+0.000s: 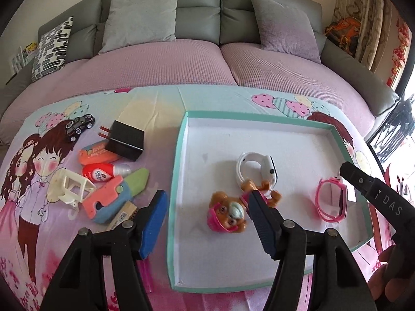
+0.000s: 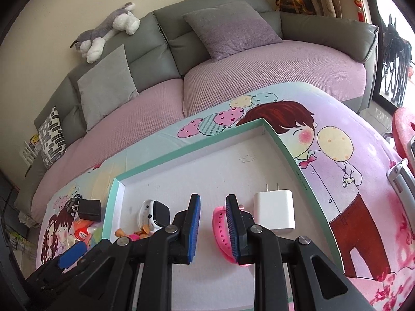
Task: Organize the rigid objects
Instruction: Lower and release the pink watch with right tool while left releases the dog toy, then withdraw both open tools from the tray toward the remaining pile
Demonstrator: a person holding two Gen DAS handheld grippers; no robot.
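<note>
Left wrist view: tray on the desk holds a toy dog, white watch and pink watch. Black charger, toy car and bottle wait by its left edge. Left gripper jaws wide, empty; right gripper jaws narrow, empty.

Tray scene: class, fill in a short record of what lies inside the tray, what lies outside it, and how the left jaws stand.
surface: cartoon-print cloth
tray: white, teal rim
inside tray: white watch, toy dog, pink watch, white charger
outside tray, on its left in the left wrist view: black charger, toy car, red bottle, among others
left gripper: jaws open, over the toy dog, not gripping it
</note>
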